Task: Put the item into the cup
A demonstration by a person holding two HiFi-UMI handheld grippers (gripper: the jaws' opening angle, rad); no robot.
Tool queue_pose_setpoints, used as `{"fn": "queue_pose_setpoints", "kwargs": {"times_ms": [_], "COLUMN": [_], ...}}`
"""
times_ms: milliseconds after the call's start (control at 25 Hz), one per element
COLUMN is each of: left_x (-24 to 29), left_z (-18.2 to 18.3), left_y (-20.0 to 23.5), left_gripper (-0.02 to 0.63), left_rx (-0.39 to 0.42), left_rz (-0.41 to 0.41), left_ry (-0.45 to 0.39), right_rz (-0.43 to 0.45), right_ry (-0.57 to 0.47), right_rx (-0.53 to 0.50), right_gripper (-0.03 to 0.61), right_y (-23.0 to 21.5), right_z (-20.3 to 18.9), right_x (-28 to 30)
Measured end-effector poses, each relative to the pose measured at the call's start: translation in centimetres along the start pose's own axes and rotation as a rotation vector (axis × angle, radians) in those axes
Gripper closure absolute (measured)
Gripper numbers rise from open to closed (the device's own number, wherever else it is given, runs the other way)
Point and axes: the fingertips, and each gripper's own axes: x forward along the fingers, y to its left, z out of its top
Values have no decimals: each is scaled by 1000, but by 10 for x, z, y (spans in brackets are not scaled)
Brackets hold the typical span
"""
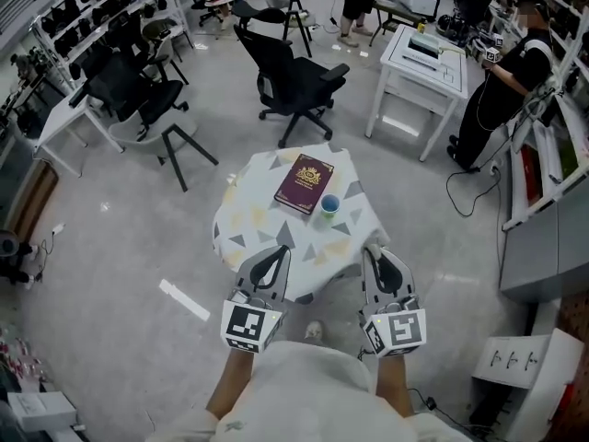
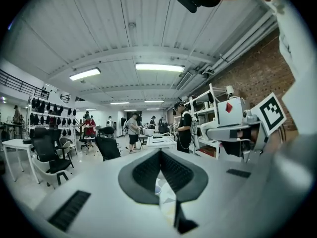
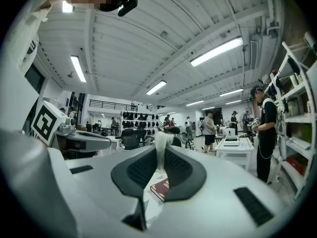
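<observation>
Cloth printed with grey and yellow triangles covers the small table (image 1: 247, 221) in the middle of a workshop floor. On it lies a dark red book (image 1: 305, 182) with a gold emblem, and the cup (image 1: 329, 207), blue-green and upright, stands just beside the book's near right corner, close to touching it. The cup's inside is too small to make out.

Both grippers hover at the table's near edge, pointing toward the book and cup. The left gripper (image 1: 277, 254) has its jaws pressed together at the tips with nothing between them; only cloth shows through the gap below the tips in its own view. The right gripper (image 1: 374, 252) is closed on the item (image 3: 161, 147), a thin pale piece that sticks up from between the jaw tips in the right gripper view. What the item is cannot be told. The book (image 3: 160, 189) shows below those jaws.

A black office chair (image 1: 293, 79) stands beyond the table, and a white bench (image 1: 419, 63) stands to its right, next to a person in black (image 1: 504, 86).
</observation>
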Motion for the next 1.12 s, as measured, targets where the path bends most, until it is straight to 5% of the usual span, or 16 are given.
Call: {"fn": "queue_pose_setpoints", "kwargs": {"times_ms": [1120], "left_x": [122], "left_z": [-32], "left_y": [46], "left_gripper": [603], "left_rx": [-45], "left_rz": [-110], "left_ry": [61], "right_rz": [-110], "right_ry": [94], "right_rx": [-1], "right_gripper": [541], "right_y": [-59], "right_z": [-34], "right_x": [88]}}
